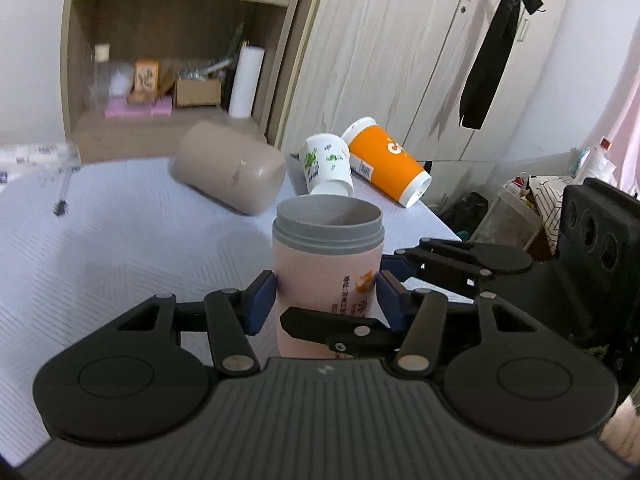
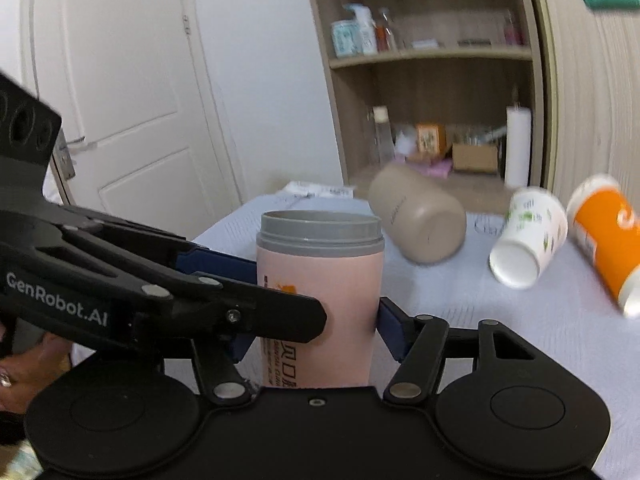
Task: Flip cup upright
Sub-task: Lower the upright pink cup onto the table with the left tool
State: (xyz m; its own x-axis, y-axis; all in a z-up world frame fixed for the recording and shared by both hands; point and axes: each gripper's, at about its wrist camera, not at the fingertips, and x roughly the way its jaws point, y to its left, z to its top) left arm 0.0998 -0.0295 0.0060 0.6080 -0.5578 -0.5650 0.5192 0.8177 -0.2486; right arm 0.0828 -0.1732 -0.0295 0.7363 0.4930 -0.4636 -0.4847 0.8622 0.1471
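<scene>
A pink cup with a grey threaded rim [image 1: 326, 264] stands upright, mouth up, on the white table; it also shows in the right wrist view [image 2: 320, 280]. My left gripper [image 1: 326, 296] is shut on its lower body, blue pads on both sides. My right gripper [image 2: 316, 328] is shut on the same cup from the other side. Each gripper's fingers cross the other's view. A tan cup [image 1: 230, 168], a white cup with green print [image 1: 326, 168] and an orange cup [image 1: 386, 164] lie on their sides behind.
The white table [image 1: 120, 240] ends at its right edge near the orange cup. A wooden shelf unit [image 1: 176, 60] with boxes and a paper roll stands behind. A wardrobe [image 1: 400, 60] and floor clutter are at right. A white door [image 2: 120, 100] is at left.
</scene>
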